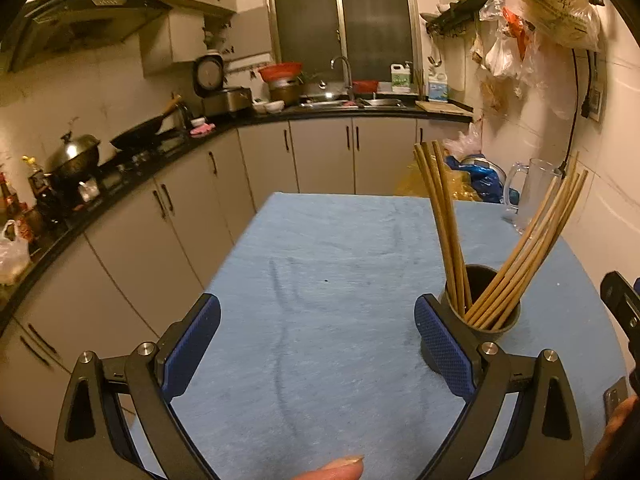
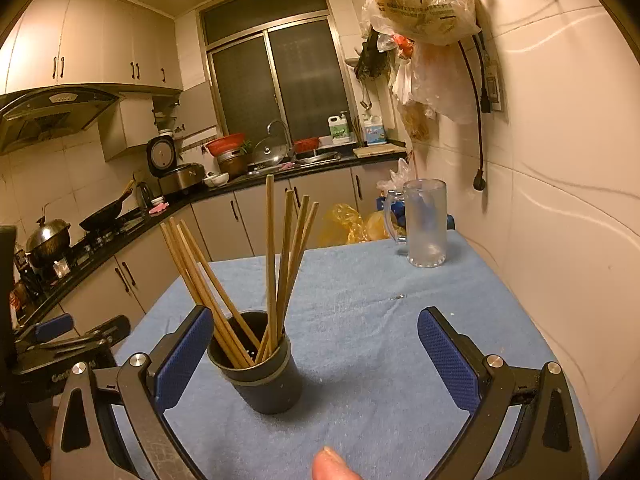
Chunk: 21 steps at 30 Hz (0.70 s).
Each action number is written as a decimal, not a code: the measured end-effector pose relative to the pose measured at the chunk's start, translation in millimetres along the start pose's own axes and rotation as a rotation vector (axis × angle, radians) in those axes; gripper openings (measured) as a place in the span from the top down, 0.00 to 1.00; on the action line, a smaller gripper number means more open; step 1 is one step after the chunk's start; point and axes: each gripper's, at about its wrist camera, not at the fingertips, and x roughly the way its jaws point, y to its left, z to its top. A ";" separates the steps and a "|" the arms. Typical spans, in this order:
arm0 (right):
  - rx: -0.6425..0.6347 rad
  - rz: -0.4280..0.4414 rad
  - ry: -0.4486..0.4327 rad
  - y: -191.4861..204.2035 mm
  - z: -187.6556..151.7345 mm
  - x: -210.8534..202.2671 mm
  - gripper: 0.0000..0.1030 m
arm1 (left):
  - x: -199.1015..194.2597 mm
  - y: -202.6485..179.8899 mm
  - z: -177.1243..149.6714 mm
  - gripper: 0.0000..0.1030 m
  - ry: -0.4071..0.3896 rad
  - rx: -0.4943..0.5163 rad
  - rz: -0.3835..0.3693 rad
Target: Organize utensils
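A dark round cup stands on the blue cloth-covered table and holds several wooden chopsticks, fanned into two bunches. My left gripper is open and empty, and its right finger overlaps the cup's left side. In the right wrist view the cup with the chopsticks sits just inside the left finger of my right gripper. That gripper is open, its pads apart from the cup.
A frosted glass mug stands at the table's far right by the tiled wall. Plastic bags hang above it. Kitchen counter with wok, pots and sink runs along the left and back. A thumb tip shows at the bottom edge.
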 end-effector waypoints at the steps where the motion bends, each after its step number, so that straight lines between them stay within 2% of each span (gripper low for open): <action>1: -0.001 0.000 0.002 -0.2 0.0 -0.2 0.00 | -4.9 0.5 -4.0 0.06 -0.007 0.001 0.009; 13: 0.002 -0.021 0.059 5.6 -33.0 -28.0 0.00 | -34.8 11.9 -59.7 0.06 0.037 0.020 0.045; 21: 0.004 -0.066 0.071 8.8 -57.1 -63.8 0.00 | -63.5 19.6 -85.5 0.06 0.044 0.029 0.011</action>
